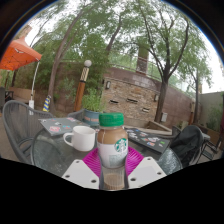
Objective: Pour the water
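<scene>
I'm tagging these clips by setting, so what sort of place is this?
Most likely an outdoor patio or garden seating area: trees overhead, a stone wall behind, and a metal mesh table carrying a white cup. The gripper is shut on a bottle.

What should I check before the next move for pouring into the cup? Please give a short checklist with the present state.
1. Bottle stands between the fingers: ok.
2. Both pads press the bottle: cannot tell.
3. Bottle is upright: ok.
4. Brown cap is off: not ok, it is on.
5. White cup is upright on the table, beside the bottle: ok.
6. Cup is empty: cannot tell.
</scene>
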Demonstrator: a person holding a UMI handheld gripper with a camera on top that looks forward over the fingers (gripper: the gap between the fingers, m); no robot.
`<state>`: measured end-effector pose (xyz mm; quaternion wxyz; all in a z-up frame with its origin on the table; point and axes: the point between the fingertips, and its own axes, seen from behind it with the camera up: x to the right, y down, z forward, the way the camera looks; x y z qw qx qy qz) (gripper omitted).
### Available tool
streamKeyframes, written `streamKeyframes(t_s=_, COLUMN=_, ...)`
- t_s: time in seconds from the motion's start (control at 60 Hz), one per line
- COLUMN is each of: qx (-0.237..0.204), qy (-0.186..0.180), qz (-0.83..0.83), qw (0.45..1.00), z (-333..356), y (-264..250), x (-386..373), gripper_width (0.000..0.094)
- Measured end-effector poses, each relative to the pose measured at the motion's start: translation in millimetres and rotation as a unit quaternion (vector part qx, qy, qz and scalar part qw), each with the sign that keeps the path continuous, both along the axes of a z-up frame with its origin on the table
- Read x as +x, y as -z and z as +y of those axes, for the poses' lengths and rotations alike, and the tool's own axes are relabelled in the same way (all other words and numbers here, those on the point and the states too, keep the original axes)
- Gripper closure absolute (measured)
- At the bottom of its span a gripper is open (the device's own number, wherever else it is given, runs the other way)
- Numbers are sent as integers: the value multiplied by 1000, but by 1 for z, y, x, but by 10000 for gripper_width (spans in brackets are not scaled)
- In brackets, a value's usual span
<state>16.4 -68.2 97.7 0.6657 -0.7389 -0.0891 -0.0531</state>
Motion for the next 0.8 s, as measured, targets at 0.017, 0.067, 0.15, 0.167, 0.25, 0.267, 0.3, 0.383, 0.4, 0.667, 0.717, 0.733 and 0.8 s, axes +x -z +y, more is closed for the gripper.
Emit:
streamKeyframes(t_s=0.017, qx=5, qy=4, qz=-21, qw=1000, z=8, y=-5, x=0, gripper_width=656)
streamKeyframes(t_s=0.067, qx=14, qy=5, qz=-93, qw=996, z=29, y=-25, x=6, gripper_width=656)
streamKeyframes(t_s=0.15, qx=42, qy=3, qz=-246, qw=968, z=67, y=-56, x=4, gripper_width=659)
streamKeyframes(t_s=0.167, qx=47, qy=2, qz=-282, qw=958, z=74, y=-62, x=2, gripper_width=659)
streamKeyframes(t_s=0.25, qx=60, qy=-18, qz=-451, qw=890, z=109, y=-72, x=-6, gripper_width=658)
streamKeyframes(t_s=0.267, qx=59, qy=-22, qz=-487, qw=871, z=115, y=-70, x=-9, gripper_width=659)
streamKeyframes(t_s=0.3, qx=52, qy=-25, qz=-563, qw=824, z=129, y=-69, x=-17, gripper_width=660)
streamKeyframes(t_s=0.383, qx=54, qy=-44, qz=-686, qw=724, z=152, y=-68, x=-11, gripper_width=658)
streamKeyframes(t_s=0.4, qx=54, qy=-45, qz=-705, qw=706, z=154, y=-67, x=-12, gripper_width=657)
streamKeyframes(t_s=0.667, qx=98, qy=-64, qz=-865, qw=488, z=172, y=-82, x=-35, gripper_width=655)
streamKeyframes(t_s=0.717, qx=107, qy=-48, qz=-868, qw=483, z=164, y=-74, x=-40, gripper_width=655)
streamKeyframes(t_s=0.733, qx=104, qy=-70, qz=-871, qw=475, z=177, y=-82, x=-40, gripper_width=656)
streamKeyframes(t_s=0.8, qx=112, qy=-41, qz=-874, qw=471, z=166, y=-69, x=-43, gripper_width=656)
